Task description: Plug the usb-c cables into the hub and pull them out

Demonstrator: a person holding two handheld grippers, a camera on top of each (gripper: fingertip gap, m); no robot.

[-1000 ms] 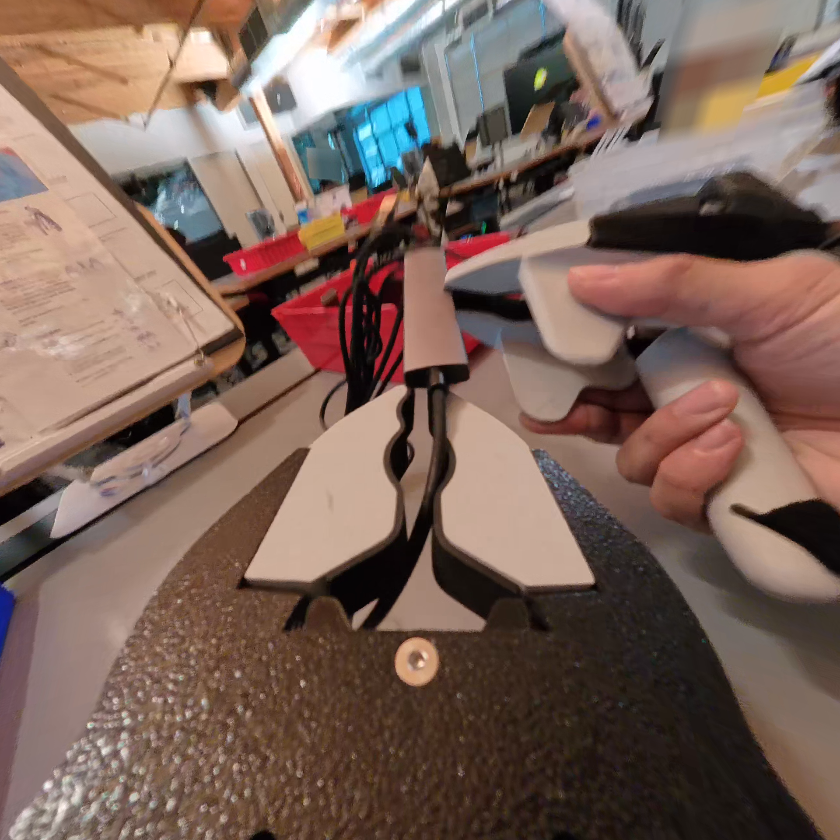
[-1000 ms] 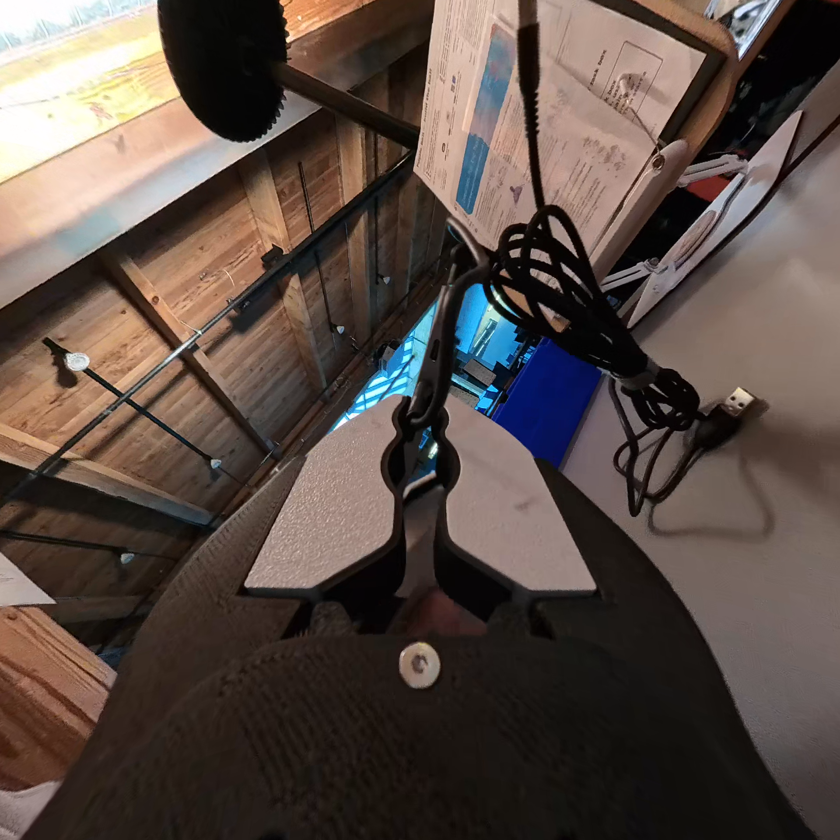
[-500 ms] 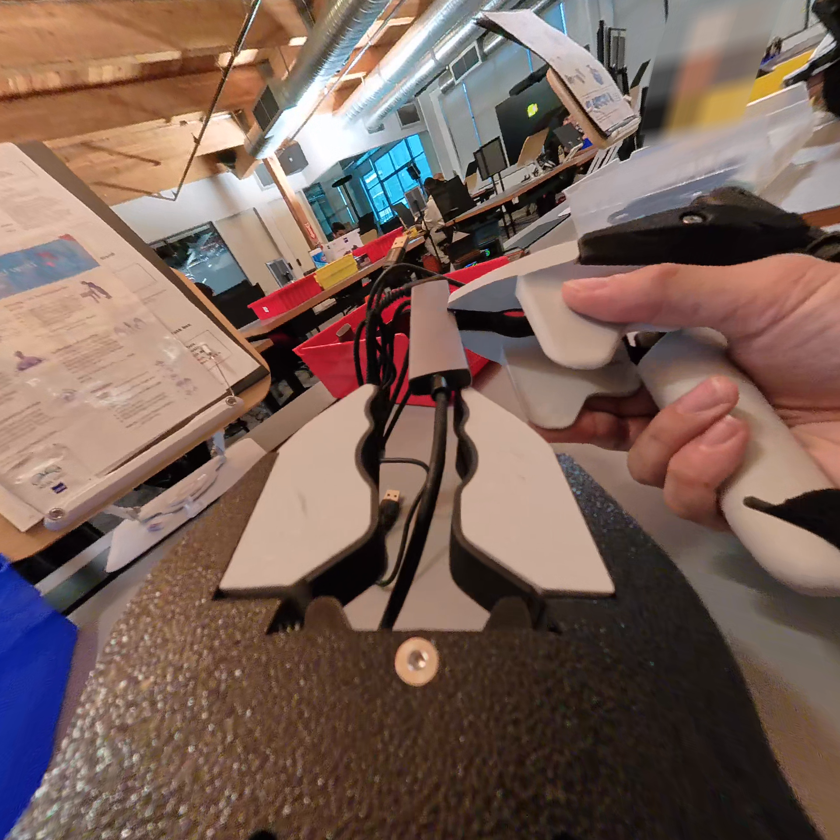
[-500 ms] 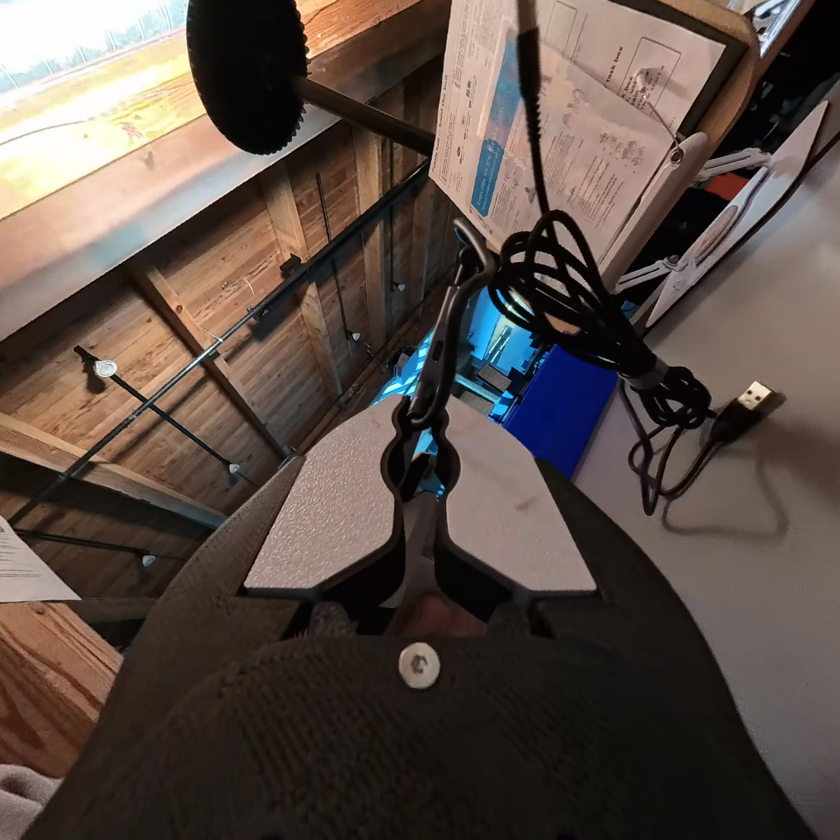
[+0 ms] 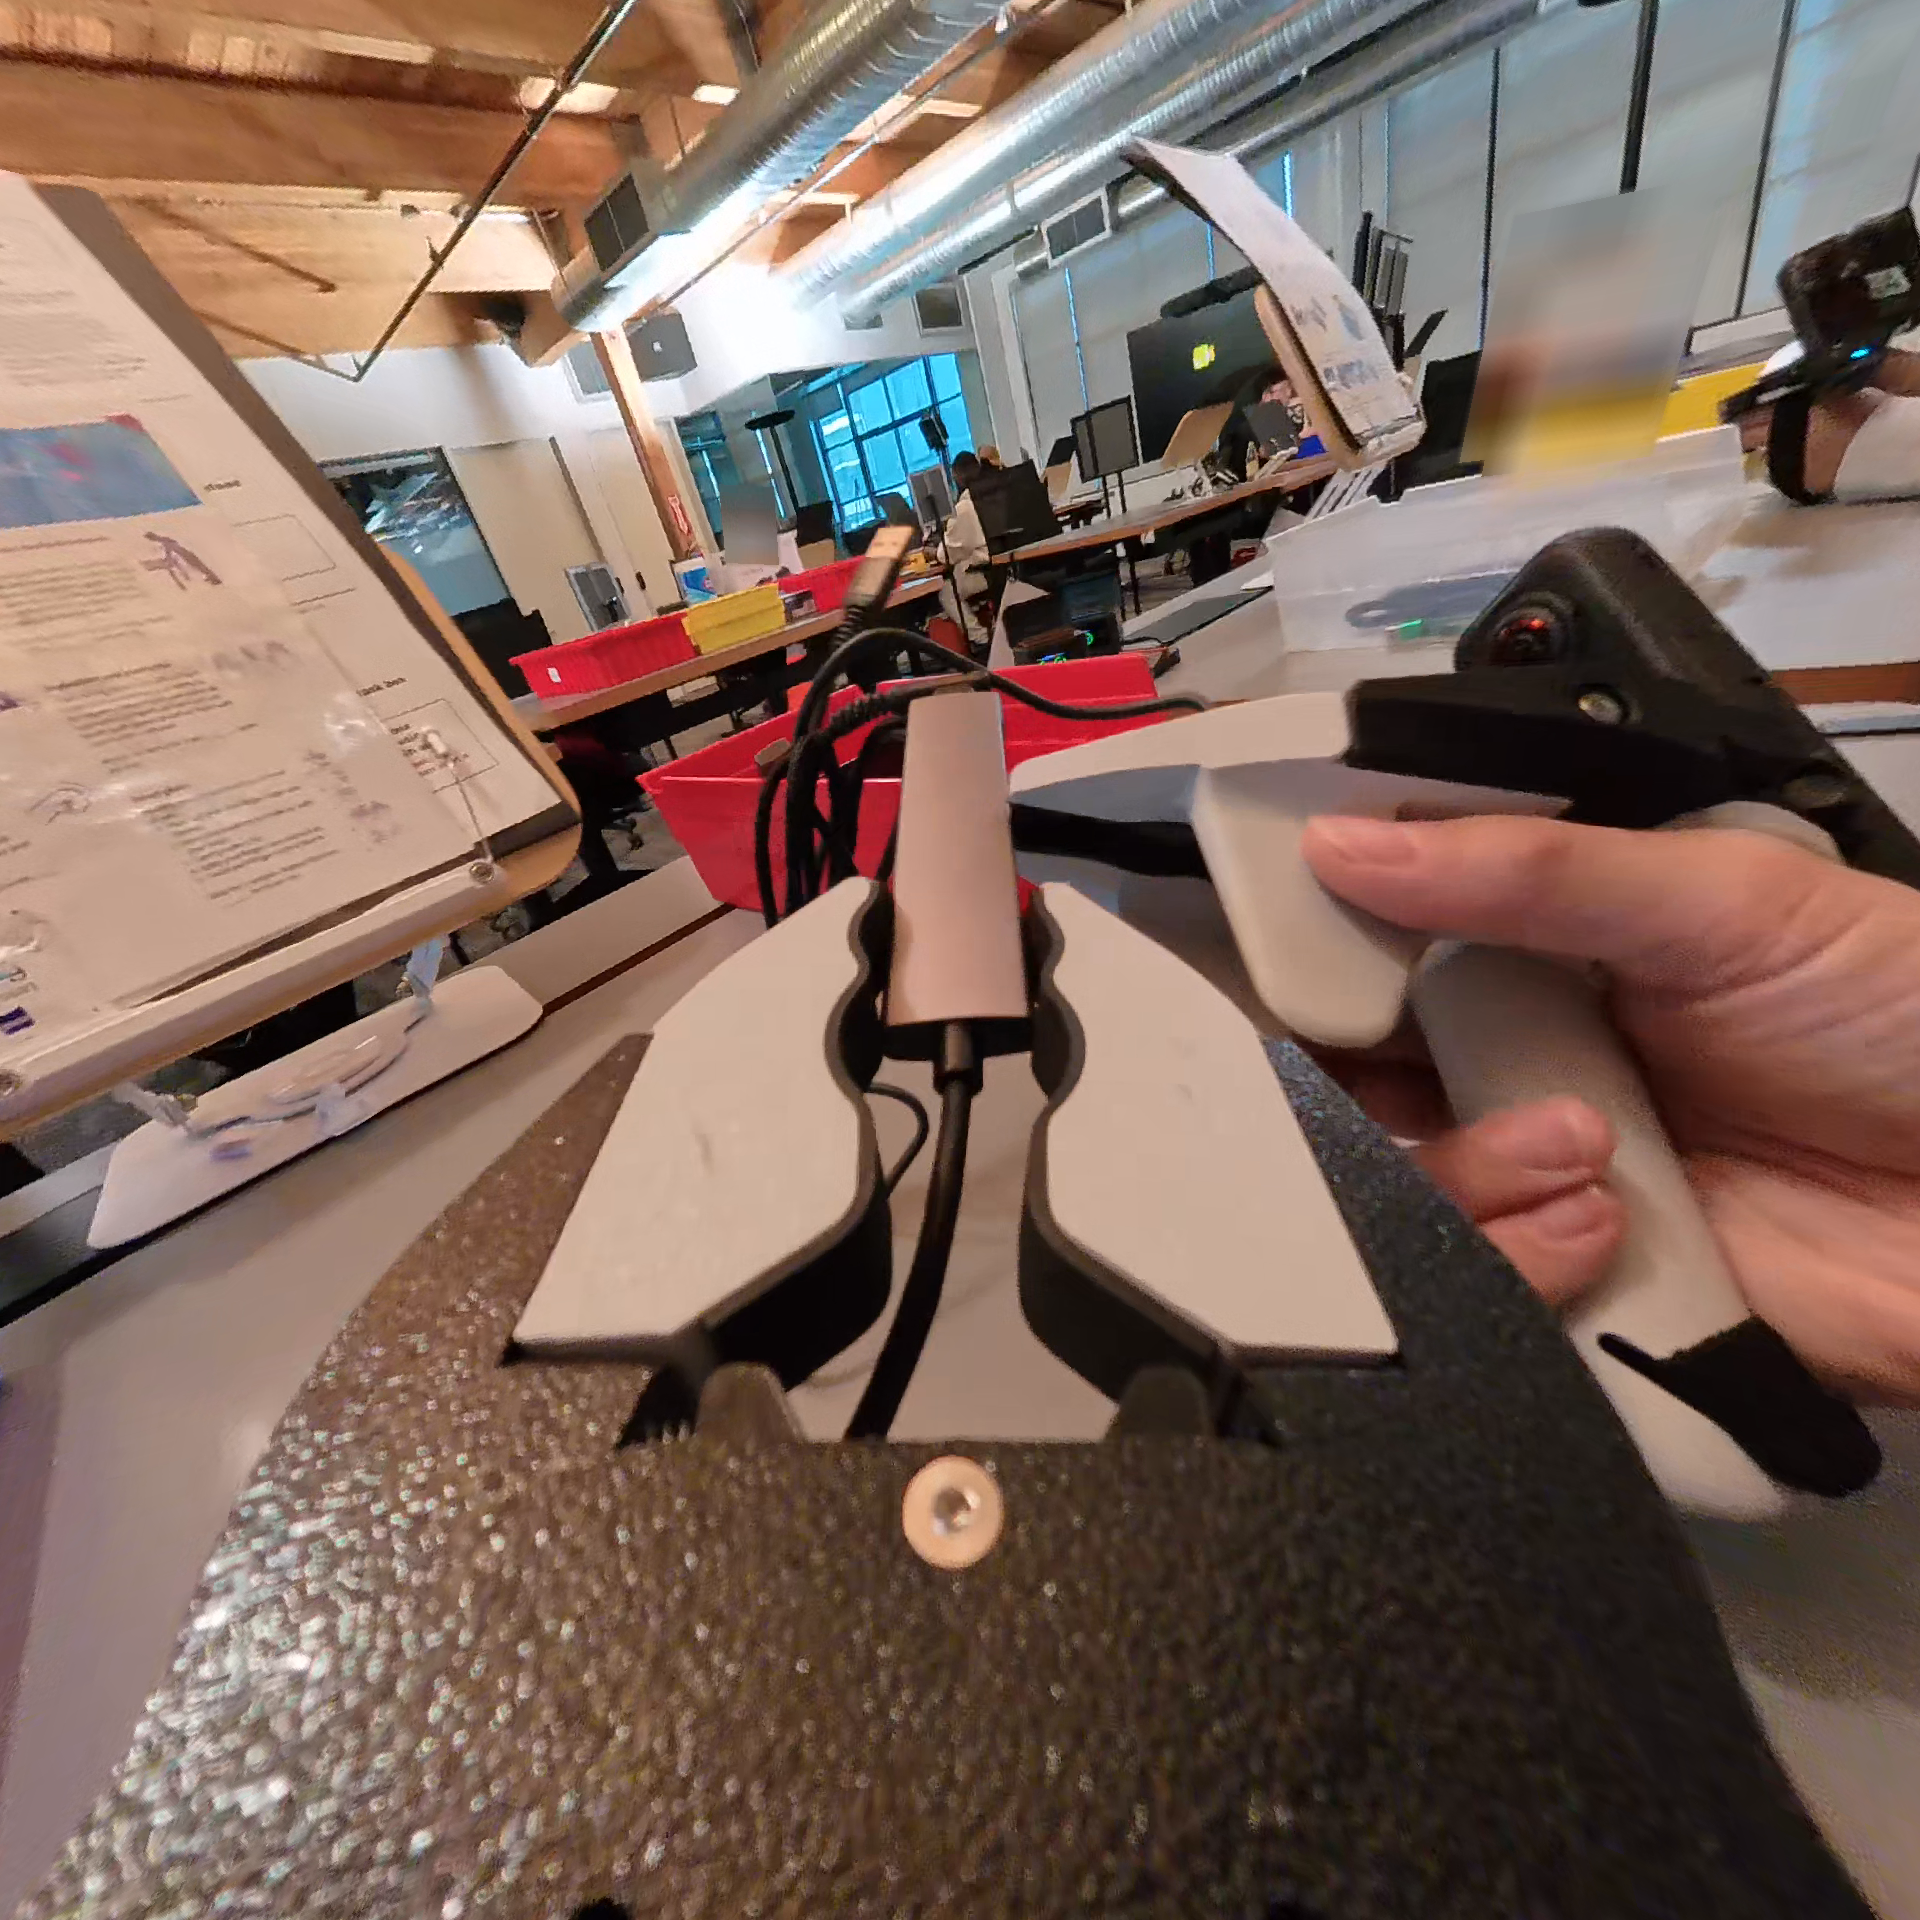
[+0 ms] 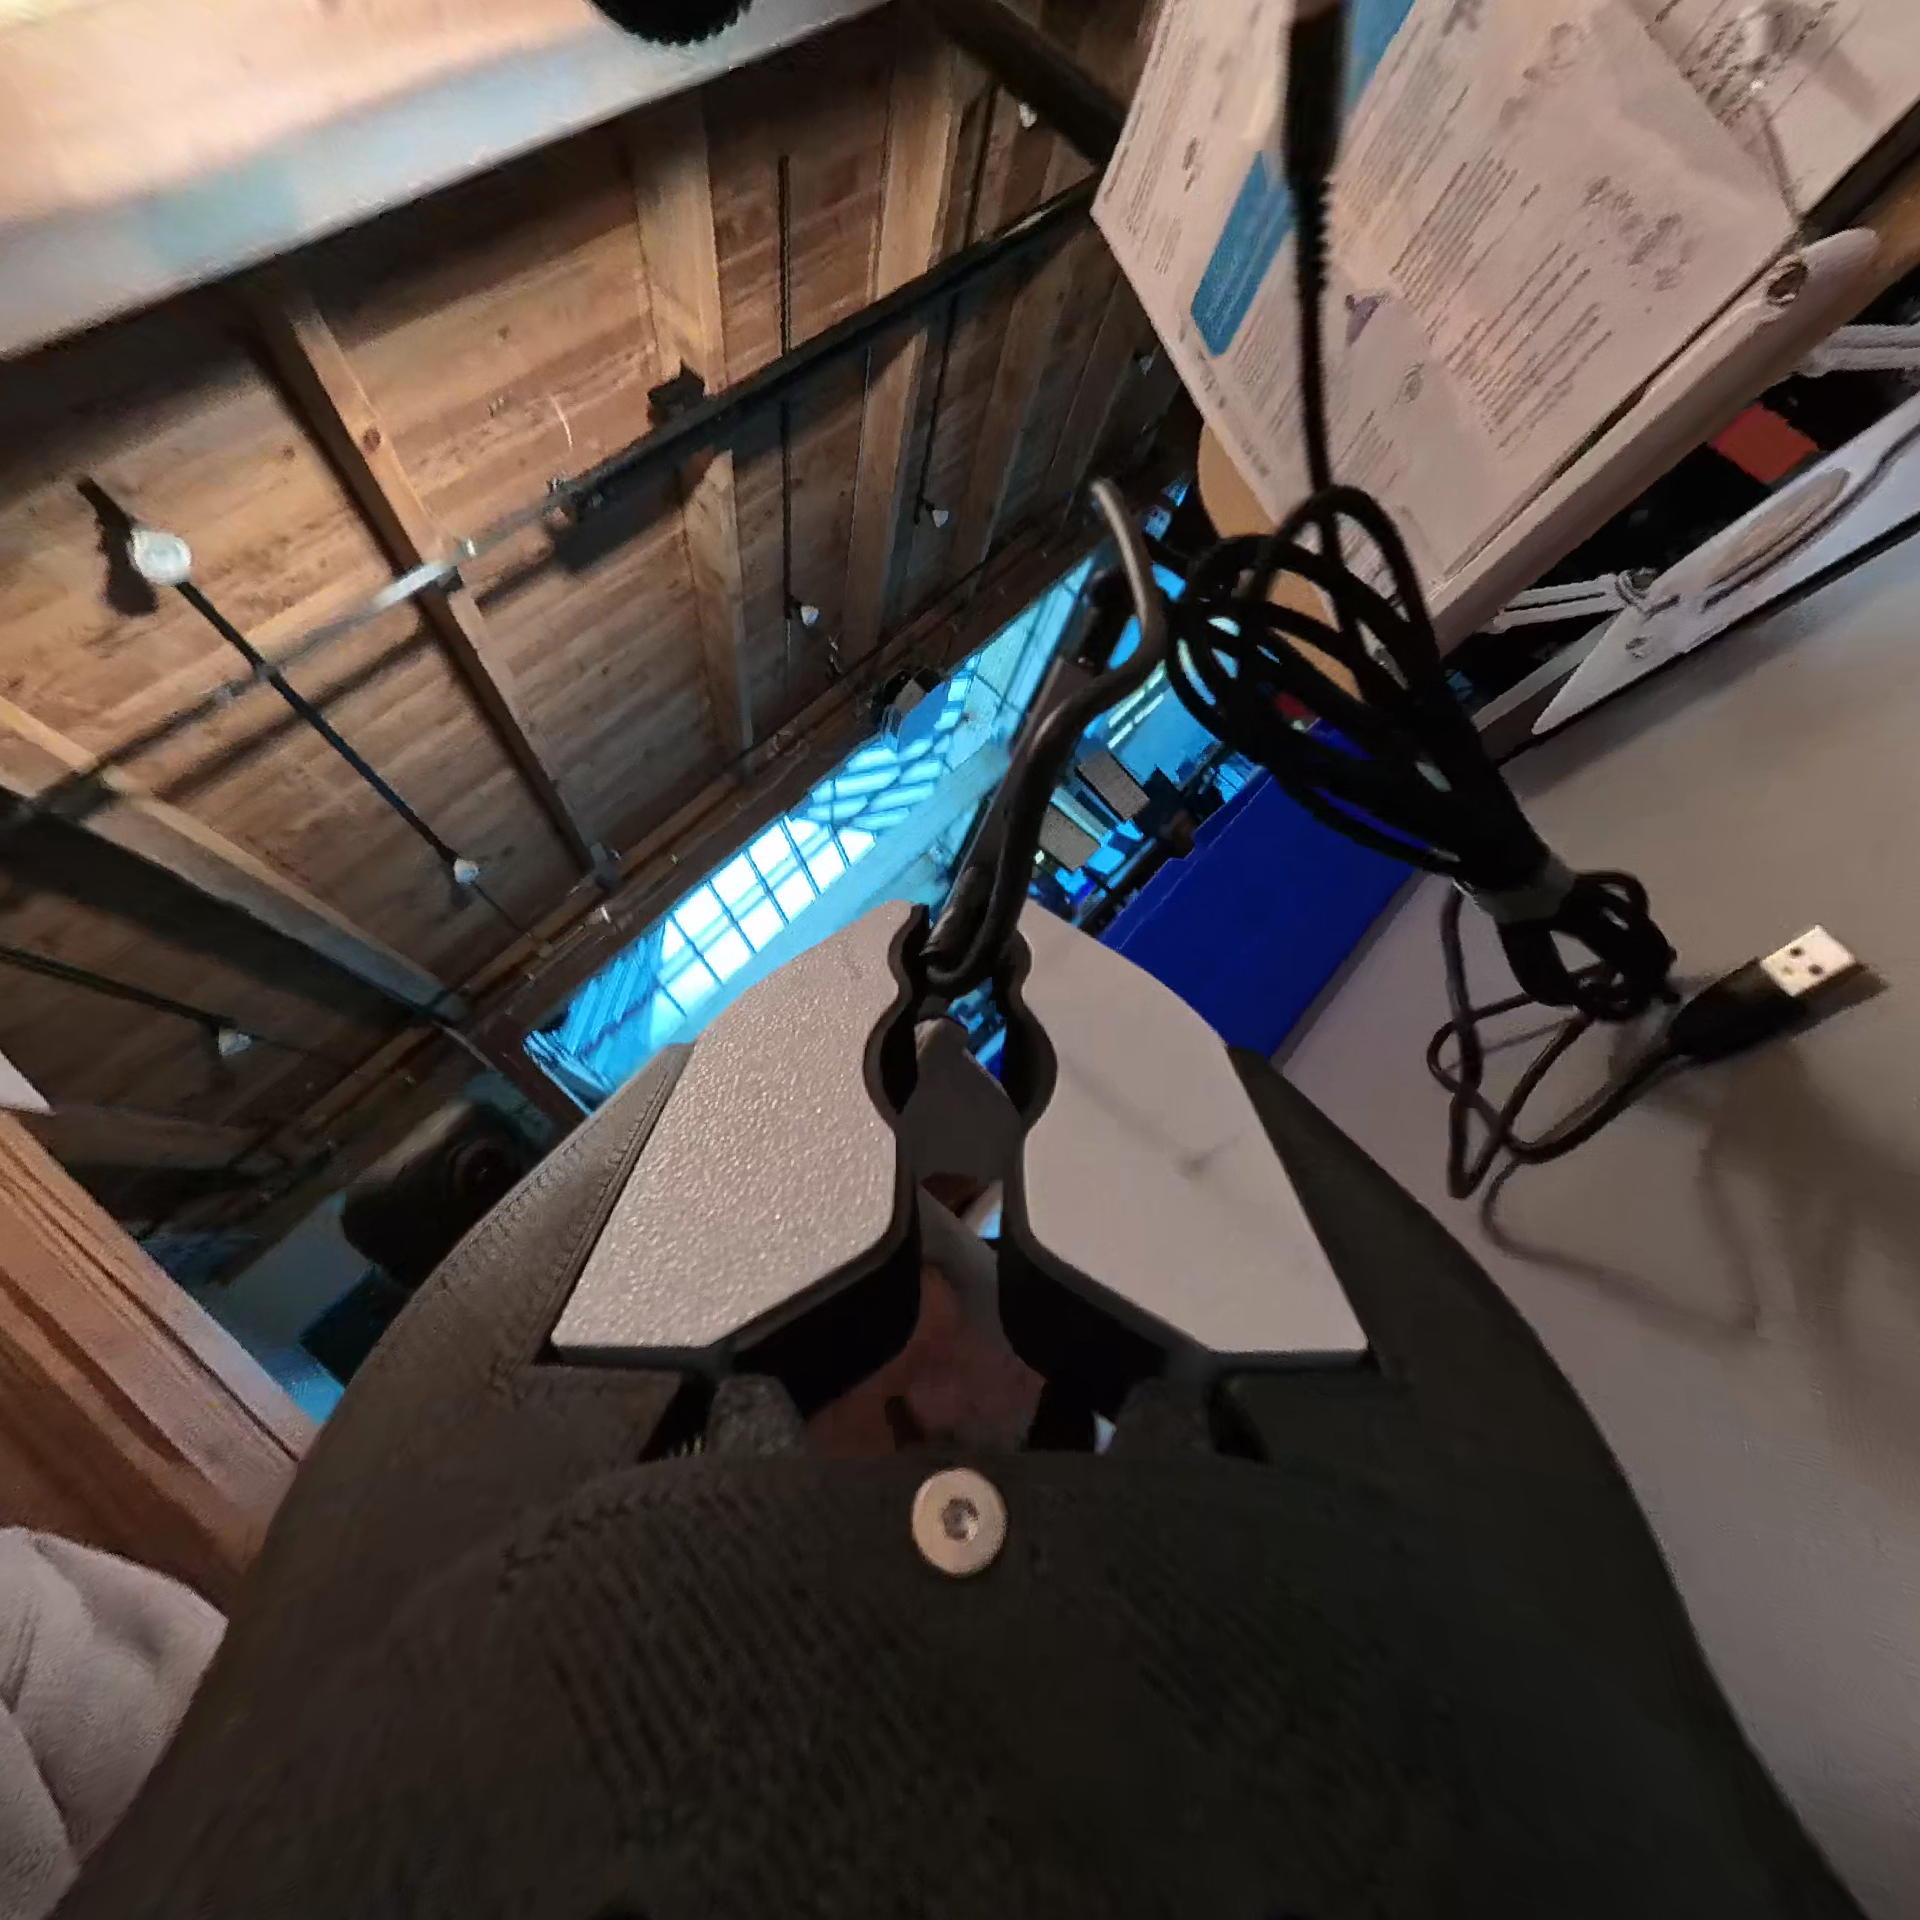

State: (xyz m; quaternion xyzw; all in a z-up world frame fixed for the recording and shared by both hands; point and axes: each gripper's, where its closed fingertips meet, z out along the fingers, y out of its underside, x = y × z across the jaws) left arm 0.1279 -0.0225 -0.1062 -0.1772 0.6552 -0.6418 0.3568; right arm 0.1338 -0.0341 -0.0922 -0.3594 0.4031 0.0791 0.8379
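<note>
Two grippers engaged: left gripper (image 5: 954, 935) jaws clamp the hub (image 5: 951, 862) as anchor, pigtail trailing back between them; right gripper (image 6: 961, 961) jaws pinch a USB-C cable (image 6: 1049, 727) beside it, bundle hanging ahead.

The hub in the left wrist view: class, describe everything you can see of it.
The hub is a slim grey-brown bar with a matte, metallic look, pointing away from the camera. The left claw is closed on its near end, where a black cable leaves it. The right claw meets its right side.
</note>
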